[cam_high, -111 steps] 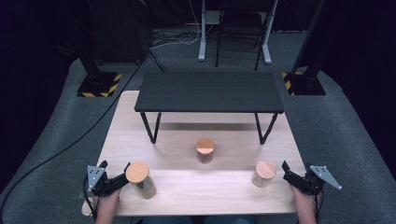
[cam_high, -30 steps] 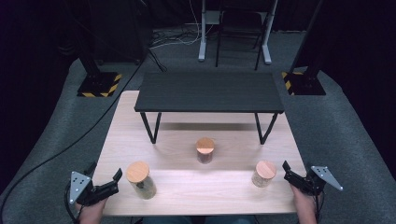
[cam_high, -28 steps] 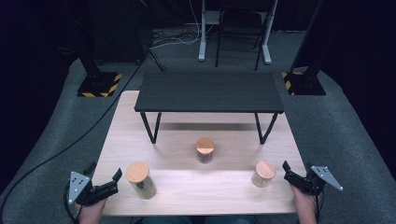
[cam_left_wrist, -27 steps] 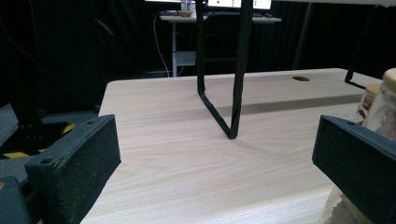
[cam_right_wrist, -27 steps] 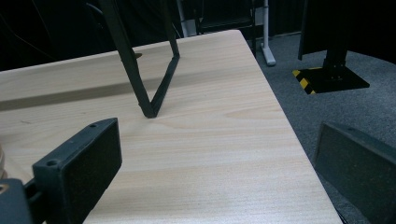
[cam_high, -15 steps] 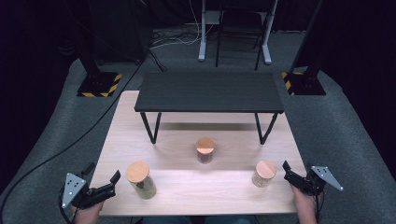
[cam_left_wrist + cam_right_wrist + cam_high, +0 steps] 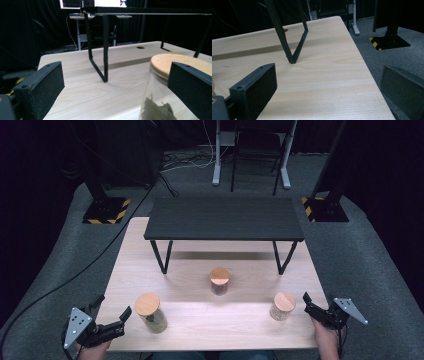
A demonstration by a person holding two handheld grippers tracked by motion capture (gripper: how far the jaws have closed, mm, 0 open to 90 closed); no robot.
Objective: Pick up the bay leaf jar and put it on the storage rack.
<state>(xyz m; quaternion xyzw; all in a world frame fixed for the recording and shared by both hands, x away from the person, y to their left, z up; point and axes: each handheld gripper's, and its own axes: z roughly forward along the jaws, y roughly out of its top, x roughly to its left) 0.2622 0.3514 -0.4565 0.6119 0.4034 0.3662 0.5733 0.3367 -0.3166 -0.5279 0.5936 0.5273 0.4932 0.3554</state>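
While left tongs (image 7: 111, 315) gape off table (image 7: 215, 320) edge | jar (image 7: 151, 312) beside

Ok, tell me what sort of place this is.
Probably a dark recording studio or lab: black curtains all round, stand bases with hazard stripes, cables on grey carpet, and one lit wooden table with lidded jars.

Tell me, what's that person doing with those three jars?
A person sits at a wooden table with a claw in each hand. Three cork-lidded jars stand near a small black shelf. The left claw is open beside the left jar, not touching it. The right claw is open beside the right jar. The middle jar stands alone. Nothing is being held.
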